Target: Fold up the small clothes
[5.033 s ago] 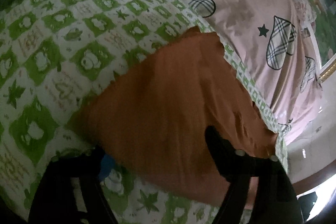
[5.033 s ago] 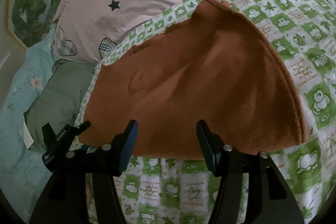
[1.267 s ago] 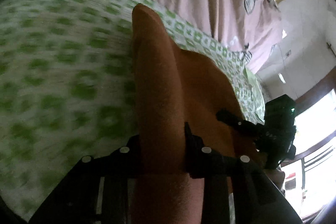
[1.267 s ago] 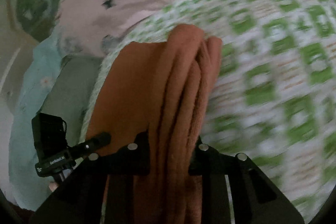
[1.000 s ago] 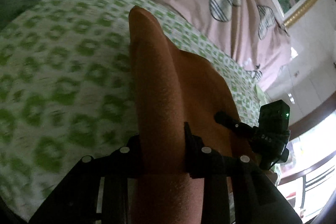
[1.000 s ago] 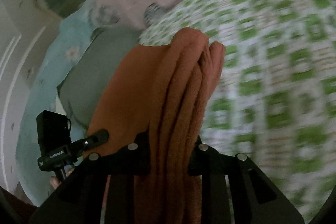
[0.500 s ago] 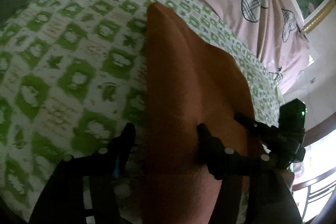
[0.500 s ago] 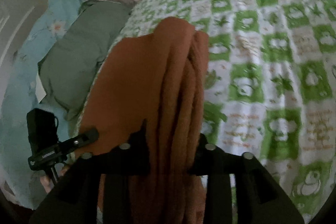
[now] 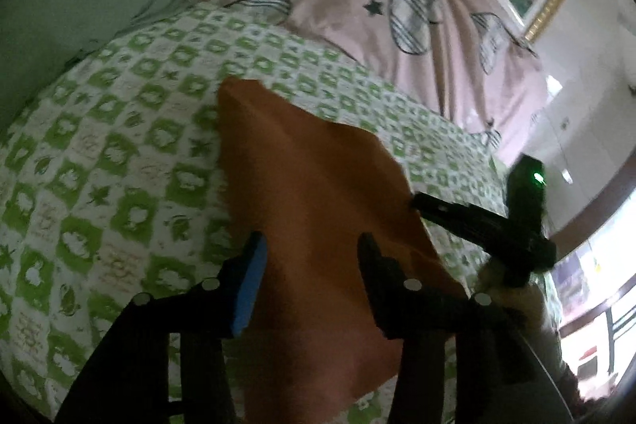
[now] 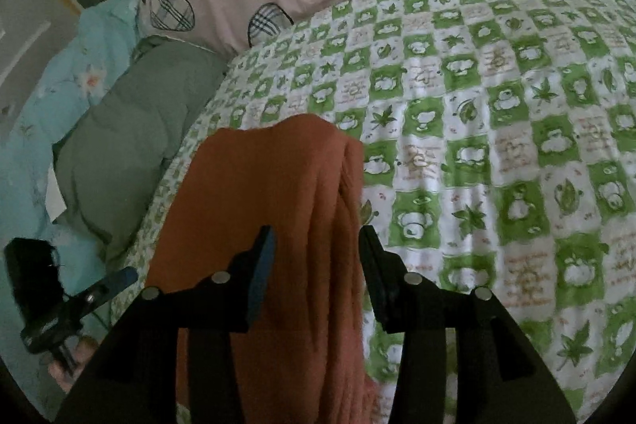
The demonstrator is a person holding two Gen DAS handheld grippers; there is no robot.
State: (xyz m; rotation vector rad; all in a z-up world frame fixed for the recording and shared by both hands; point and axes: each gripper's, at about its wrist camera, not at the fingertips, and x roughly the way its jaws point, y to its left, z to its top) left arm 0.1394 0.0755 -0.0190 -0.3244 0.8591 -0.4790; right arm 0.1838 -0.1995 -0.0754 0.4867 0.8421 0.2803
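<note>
My left gripper (image 9: pixel 310 265) straddles the folded orange cloth (image 9: pixel 318 193), its jaws closing but with gaps at both pads, so nothing is pinched. My right gripper (image 10: pixel 316 261) stands part open over the cloth's bunched folds, pads clear of it. The cloth lies on the green-checked sheet (image 10: pixel 497 130) of the bed.

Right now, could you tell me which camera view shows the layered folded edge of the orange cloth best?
The right wrist view: the orange cloth shows its stacked folds along the right-hand edge, sharp, against the green checked sheet. The left wrist view shows only a smooth, slightly blurred top face, its layers hidden.
</note>
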